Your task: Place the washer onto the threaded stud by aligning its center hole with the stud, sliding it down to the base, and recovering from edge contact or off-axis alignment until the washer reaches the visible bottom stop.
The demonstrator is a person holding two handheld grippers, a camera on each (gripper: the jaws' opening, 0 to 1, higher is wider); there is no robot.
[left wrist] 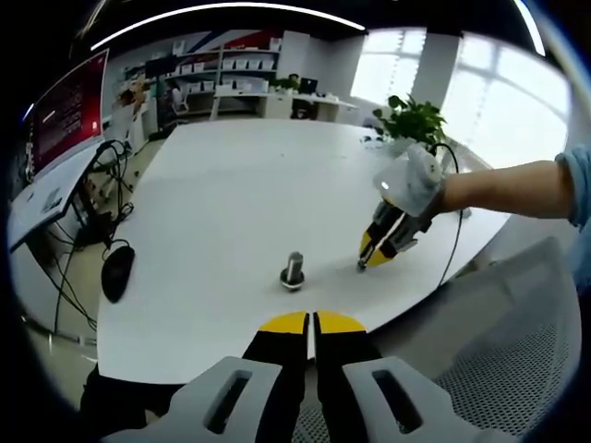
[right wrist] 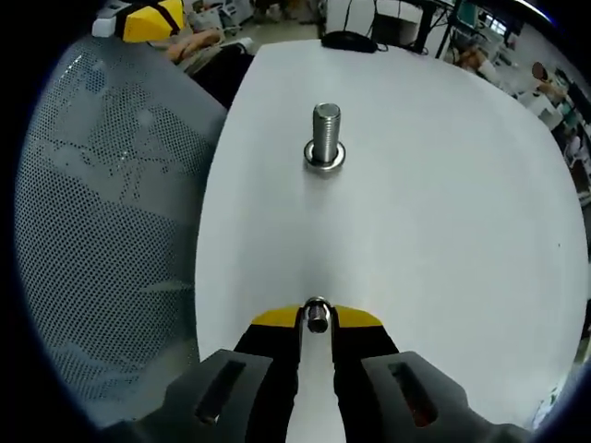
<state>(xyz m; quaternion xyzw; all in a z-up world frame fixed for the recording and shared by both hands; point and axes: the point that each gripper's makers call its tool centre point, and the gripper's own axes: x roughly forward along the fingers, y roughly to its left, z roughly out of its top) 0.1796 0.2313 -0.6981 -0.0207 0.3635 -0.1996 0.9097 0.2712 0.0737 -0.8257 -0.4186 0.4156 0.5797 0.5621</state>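
A short threaded steel stud (left wrist: 293, 269) stands upright on its round base on the white table (left wrist: 231, 194). My left gripper (left wrist: 312, 322) hangs over the table's near edge, shut with nothing between its yellow tips. My right gripper (left wrist: 376, 251) comes in from the right and points down at the table a little to the right of the stud. In the right gripper view that gripper (right wrist: 317, 319) is shut on a small metal washer (right wrist: 317, 317), held edge-on. The stud (right wrist: 325, 135) stands well ahead of it, apart from the washer.
A black mouse (left wrist: 117, 272) and cables lie at the table's left edge. A potted plant (left wrist: 411, 118) stands at the far right. A grey mesh chair (right wrist: 111, 212) is beside the table. The person's arm (left wrist: 517, 189) reaches in from the right.
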